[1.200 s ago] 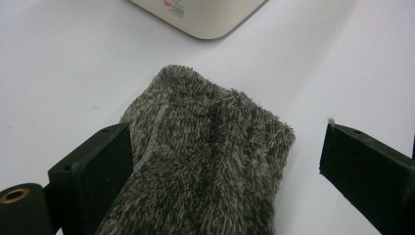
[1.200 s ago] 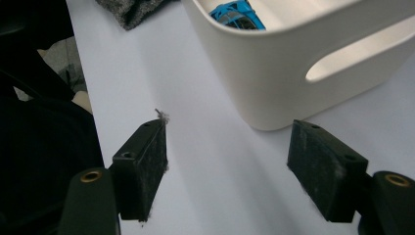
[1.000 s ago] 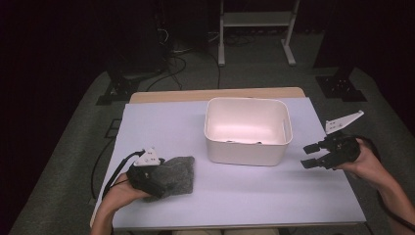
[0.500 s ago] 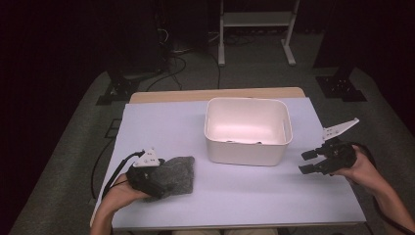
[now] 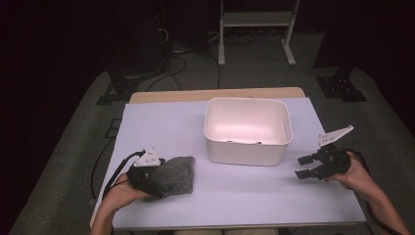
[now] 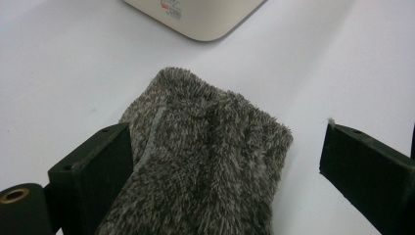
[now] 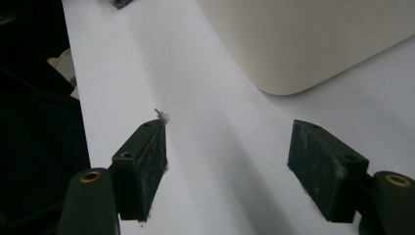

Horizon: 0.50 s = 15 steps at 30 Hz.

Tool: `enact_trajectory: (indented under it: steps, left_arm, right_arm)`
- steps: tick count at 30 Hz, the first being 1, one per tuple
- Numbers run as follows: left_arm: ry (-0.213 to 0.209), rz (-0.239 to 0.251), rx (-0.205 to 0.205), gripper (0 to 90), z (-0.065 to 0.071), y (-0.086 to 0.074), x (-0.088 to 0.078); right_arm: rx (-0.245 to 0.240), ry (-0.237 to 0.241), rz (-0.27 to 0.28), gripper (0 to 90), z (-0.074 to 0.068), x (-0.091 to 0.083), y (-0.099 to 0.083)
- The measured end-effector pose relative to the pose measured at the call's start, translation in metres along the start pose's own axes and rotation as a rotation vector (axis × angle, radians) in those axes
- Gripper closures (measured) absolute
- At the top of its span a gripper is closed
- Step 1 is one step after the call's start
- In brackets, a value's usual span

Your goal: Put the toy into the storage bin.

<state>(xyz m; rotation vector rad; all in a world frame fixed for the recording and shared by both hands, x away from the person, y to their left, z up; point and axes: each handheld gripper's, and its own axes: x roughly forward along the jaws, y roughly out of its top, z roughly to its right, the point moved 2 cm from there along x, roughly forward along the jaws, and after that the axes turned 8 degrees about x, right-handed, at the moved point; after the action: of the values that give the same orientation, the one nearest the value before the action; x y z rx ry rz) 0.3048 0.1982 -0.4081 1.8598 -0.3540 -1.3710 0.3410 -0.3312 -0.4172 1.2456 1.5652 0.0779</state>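
Observation:
A fuzzy grey cloth (image 5: 177,172) lies bunched at the front left of the white table (image 5: 161,127). My left gripper (image 5: 157,185) rests over its near end. In the left gripper view the cloth (image 6: 205,166) lies between the wide-spread jaws of the left gripper (image 6: 227,142). It brushes the left jaw, while the right jaw stands well clear of it. My right gripper (image 5: 299,167) hovers low at the front right, open, with nothing between its jaws. The right gripper (image 7: 227,137) points along the bare tabletop, with grey fluff stuck on its pads (image 7: 157,147).
A white rectangular tub (image 5: 247,152) stands at the table's middle, between the two grippers, with something small and dark inside. Its corner shows in the left gripper view (image 6: 195,19) and the right gripper view (image 7: 303,44). Stands and cables lie on the floor beyond.
My right gripper has sunk toward the tabletop and drifted slightly left, its jaws as wide as before. The left gripper and the cloth have stayed put.

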Motion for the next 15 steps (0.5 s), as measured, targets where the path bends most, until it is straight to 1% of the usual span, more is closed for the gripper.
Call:
enact_trajectory:
  steps: [2, 6, 7, 15]
  left_arm:
    - [0.001, 0.008, -0.002, 5.1, 0.000, 0.001, 0.000]
    - [-0.007, -0.001, 0.004, 5.1, 0.001, -0.001, 0.001]
    - [-0.006, 0.002, -0.003, 5.1, 0.002, -0.001, 0.002]
    - [-0.003, 0.005, -0.001, 5.1, 0.000, -0.001, 0.000]
  right_arm:
    - [0.003, 0.004, 0.003, 29.2, 0.001, 0.002, -0.003]
    - [0.014, 0.013, 0.007, 29.2, 0.001, 0.007, -0.011]
    - [0.020, 0.017, 0.009, 29.2, 0.002, 0.008, -0.013]
    - [0.039, 0.035, 0.019, 29.0, 0.004, 0.014, -0.022]
